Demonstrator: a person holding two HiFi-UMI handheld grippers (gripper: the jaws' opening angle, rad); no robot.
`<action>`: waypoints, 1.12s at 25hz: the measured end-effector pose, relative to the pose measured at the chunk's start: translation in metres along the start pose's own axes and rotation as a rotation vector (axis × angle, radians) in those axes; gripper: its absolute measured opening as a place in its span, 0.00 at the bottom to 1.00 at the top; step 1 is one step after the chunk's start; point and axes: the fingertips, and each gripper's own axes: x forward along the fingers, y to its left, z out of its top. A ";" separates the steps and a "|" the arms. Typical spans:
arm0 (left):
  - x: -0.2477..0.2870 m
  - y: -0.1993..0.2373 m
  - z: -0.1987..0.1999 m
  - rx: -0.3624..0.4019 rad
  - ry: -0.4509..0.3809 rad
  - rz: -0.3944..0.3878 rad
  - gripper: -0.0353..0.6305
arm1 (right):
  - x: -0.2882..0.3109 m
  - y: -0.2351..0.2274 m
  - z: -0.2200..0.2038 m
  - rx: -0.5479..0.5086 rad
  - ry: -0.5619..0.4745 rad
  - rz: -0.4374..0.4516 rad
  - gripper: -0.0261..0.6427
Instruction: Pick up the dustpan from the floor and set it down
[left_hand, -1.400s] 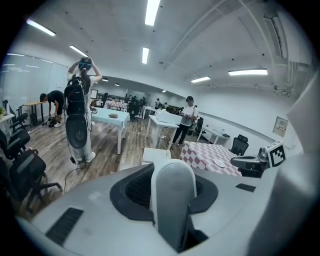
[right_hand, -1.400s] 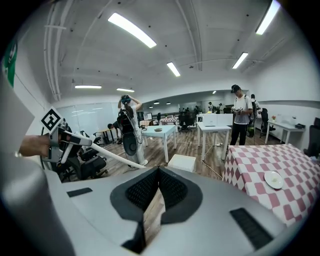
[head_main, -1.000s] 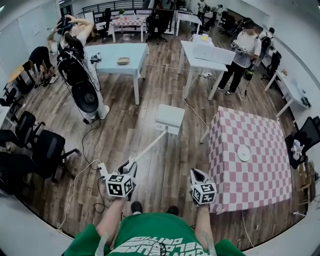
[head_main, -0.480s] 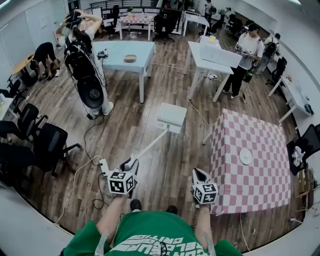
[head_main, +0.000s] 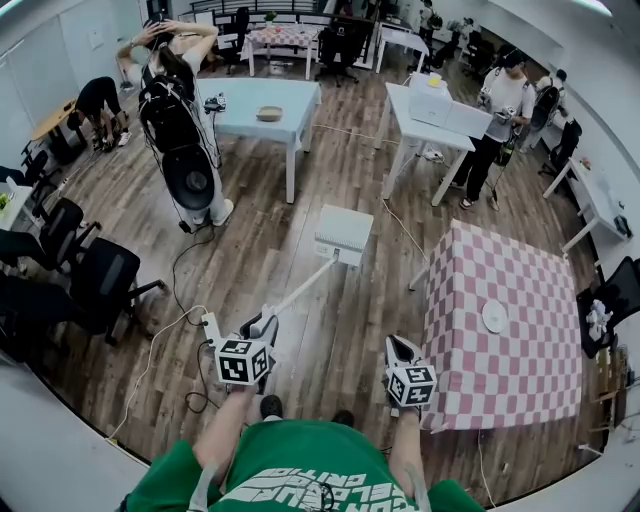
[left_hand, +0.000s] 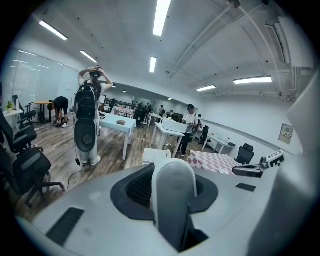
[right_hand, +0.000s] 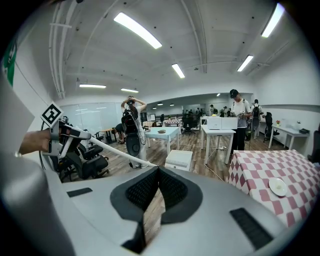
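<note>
The white dustpan (head_main: 343, 235) is low ahead of me on the wooden floor; whether it rests on the boards I cannot tell. Its long white handle (head_main: 300, 288) slants back to my left gripper (head_main: 265, 322), which is shut on the handle's near end. In the left gripper view the rounded handle end (left_hand: 172, 200) fills the gap between the jaws, and the pan (left_hand: 154, 155) shows beyond. My right gripper (head_main: 398, 345) hangs to the right, shut and empty. The right gripper view shows the dustpan (right_hand: 178, 159), its handle (right_hand: 117, 151) and the left gripper (right_hand: 60, 134).
A pink checkered table (head_main: 510, 350) with a white plate (head_main: 494, 317) stands close on my right. A power strip (head_main: 209, 328) and cables lie on the floor at left, near office chairs (head_main: 95, 290). A person with a backpack rig (head_main: 185, 150) and white tables (head_main: 265, 105) stand farther off.
The head view has shifted slightly. Both grippers and the dustpan keep their places.
</note>
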 end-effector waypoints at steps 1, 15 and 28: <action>0.000 0.000 0.000 0.000 0.000 0.001 0.21 | 0.001 0.000 0.000 -0.001 0.000 0.002 0.05; -0.010 0.007 -0.017 -0.004 0.039 0.023 0.21 | 0.008 0.013 -0.003 -0.019 0.018 0.035 0.05; -0.011 0.018 -0.051 0.004 0.117 0.055 0.21 | 0.010 0.022 -0.016 -0.020 0.044 0.055 0.05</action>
